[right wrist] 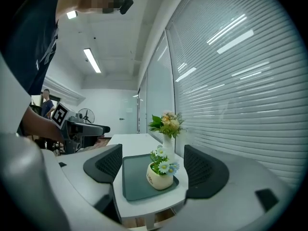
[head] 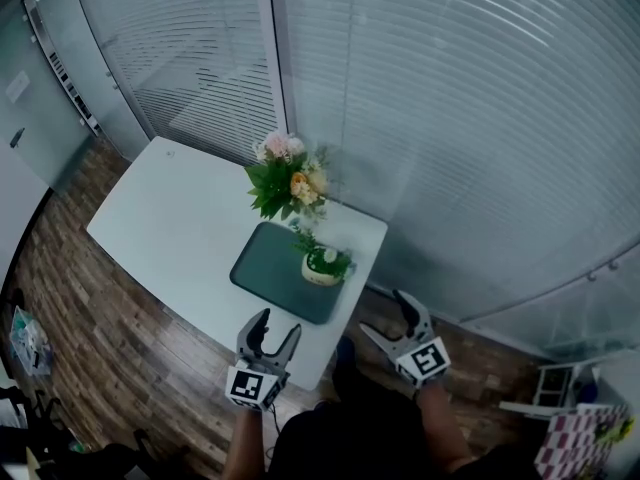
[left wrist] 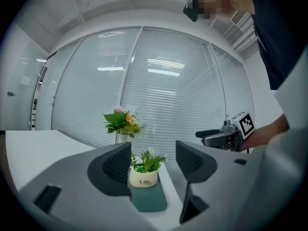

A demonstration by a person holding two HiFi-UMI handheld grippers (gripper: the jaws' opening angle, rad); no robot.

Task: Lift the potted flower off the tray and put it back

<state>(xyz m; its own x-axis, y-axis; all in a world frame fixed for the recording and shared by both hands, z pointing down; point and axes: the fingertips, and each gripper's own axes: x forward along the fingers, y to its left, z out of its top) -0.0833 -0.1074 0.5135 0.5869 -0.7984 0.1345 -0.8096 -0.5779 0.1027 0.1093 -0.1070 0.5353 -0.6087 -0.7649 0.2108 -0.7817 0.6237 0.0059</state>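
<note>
Looking down in the head view, you hold the left hand-held gripper (head: 278,324) and the right hand-held gripper (head: 385,313) off the near edge of the tabletop (head: 160,223), both spread wide and empty. The potted flower (head: 325,265) stands upright on the tray (head: 270,268), toward its right side and well apart from either tool. The vase of flowers (head: 288,180) stands just behind the tray. I judge that a reach carried too far could knock it over.

In the left gripper view, the potted flower (left wrist: 143,177) shows framed in the gap between your parted jaws, but it is far ahead of them and untouched. Its leaves spread over the rim, so closing high would likely crush foliage and slip. Aim for the white body.

In the right gripper view, the jaws likewise stand apart with nothing in them. The potted flower (right wrist: 161,174) sits ahead, near the tray's right edge and close to the tabletop's side. A sideways nudge there could, I think, push it off the tray or drag the tray itself.
</note>
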